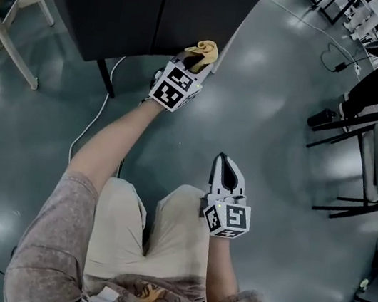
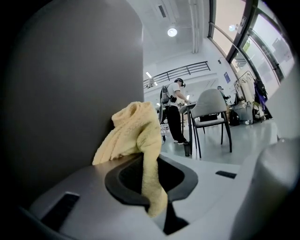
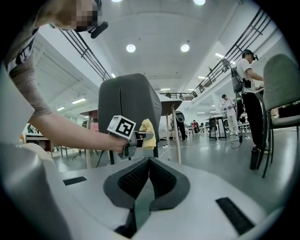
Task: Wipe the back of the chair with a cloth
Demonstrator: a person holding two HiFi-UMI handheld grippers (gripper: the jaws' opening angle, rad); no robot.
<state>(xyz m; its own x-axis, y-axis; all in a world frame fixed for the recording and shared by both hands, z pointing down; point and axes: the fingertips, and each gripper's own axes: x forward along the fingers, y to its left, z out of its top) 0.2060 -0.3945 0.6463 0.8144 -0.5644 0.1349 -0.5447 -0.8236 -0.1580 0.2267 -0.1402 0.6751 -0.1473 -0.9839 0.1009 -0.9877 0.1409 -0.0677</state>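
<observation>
A dark grey chair back (image 1: 150, 2) stands at the top of the head view; it fills the left of the left gripper view (image 2: 65, 93) and rises at centre in the right gripper view (image 3: 129, 110). My left gripper (image 1: 199, 58) is shut on a pale yellow cloth (image 1: 205, 52), pressed against the back's lower right edge. The cloth (image 2: 136, 136) bunches up from between the jaws, touching the chair. It shows small in the right gripper view as the cloth (image 3: 147, 126). My right gripper (image 1: 224, 171) hangs shut and empty over the floor, away from the chair.
White table legs (image 1: 17, 15) stand to the chair's left, and a white cable (image 1: 93, 119) runs across the floor under it. Dark chairs and frames (image 1: 371, 143) stand at the right. A person (image 2: 176, 110) works at a table beside another grey chair (image 2: 211, 110) further off.
</observation>
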